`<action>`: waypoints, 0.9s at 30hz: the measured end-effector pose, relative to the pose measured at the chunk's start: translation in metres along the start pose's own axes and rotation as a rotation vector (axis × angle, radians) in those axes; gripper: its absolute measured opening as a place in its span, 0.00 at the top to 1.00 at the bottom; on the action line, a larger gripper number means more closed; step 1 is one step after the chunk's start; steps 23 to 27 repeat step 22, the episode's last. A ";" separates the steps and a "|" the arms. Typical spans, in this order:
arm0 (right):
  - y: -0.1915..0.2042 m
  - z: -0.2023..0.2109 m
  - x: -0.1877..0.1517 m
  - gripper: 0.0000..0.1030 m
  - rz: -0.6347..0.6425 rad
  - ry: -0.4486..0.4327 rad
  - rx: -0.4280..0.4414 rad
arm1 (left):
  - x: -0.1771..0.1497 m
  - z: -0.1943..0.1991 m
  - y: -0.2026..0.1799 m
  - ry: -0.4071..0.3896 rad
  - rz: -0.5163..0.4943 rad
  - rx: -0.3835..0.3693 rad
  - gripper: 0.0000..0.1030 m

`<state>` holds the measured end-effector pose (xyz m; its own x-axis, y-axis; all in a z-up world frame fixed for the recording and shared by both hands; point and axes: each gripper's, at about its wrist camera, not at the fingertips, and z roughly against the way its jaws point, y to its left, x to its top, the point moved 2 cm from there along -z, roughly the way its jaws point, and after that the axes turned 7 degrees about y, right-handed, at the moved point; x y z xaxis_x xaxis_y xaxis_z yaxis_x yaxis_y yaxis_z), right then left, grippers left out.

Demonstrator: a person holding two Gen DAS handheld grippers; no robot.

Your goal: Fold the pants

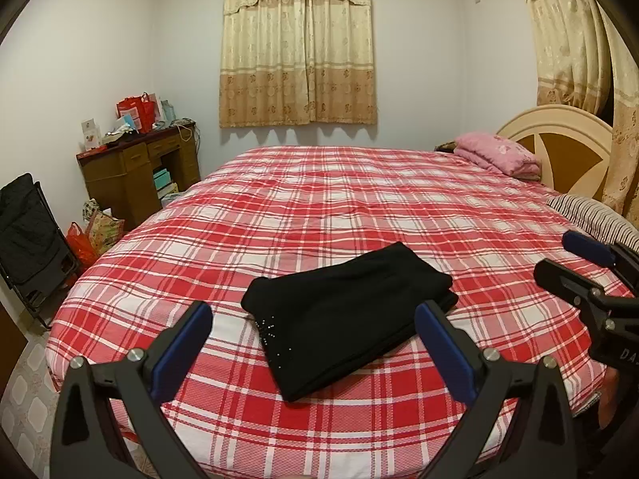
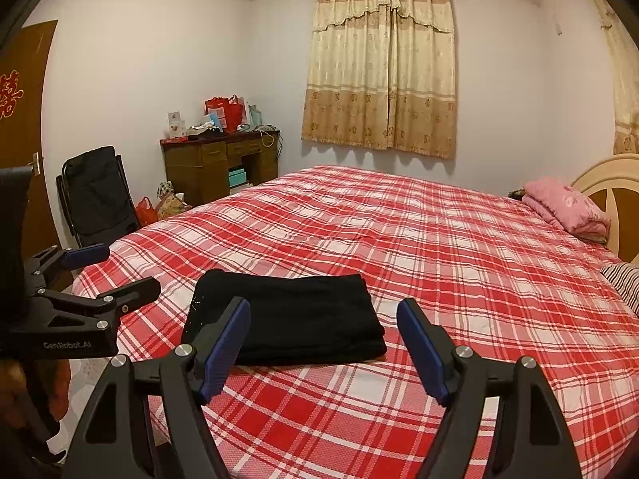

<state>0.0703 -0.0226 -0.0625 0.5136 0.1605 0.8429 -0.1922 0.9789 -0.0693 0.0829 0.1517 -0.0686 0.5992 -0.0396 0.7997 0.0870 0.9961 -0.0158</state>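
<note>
a bedroom with white walls and drawn floral curtains [image 1: 297, 52] is shown, most of it taken up by a bed [image 1: 359, 207] covered in a red-and-white plaid sheet. black pants [image 1: 343, 311], already folded into a compact rectangle, are laid flat near the bed's near edge, toward its foot-end corner (small pale studs are seen on one fold). the left gripper [image 1: 313, 343] is held above the near edge with its blue-padded jaws spread wide and nothing between them. the right gripper [image 2: 323, 341] is held just beside it, likewise spread and empty, the pants lying beyond its fingertips and untouched by either tool. a pink folded blanket [image 1: 497, 155] is seen at the headboard [image 1: 559, 139] end, and a cluttered wooden desk [image 2: 219, 163] and a black folding chair [image 2: 98, 195] are seen against the far wall.
</note>
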 end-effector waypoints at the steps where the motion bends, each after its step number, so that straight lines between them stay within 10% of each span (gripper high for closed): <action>1: 0.000 0.001 0.000 0.25 0.000 -0.002 0.000 | 0.000 0.000 0.000 0.001 -0.001 -0.002 0.00; 27: 0.007 -0.007 -0.006 0.25 0.020 0.017 -0.002 | -0.008 -0.008 -0.008 0.006 -0.057 0.050 0.00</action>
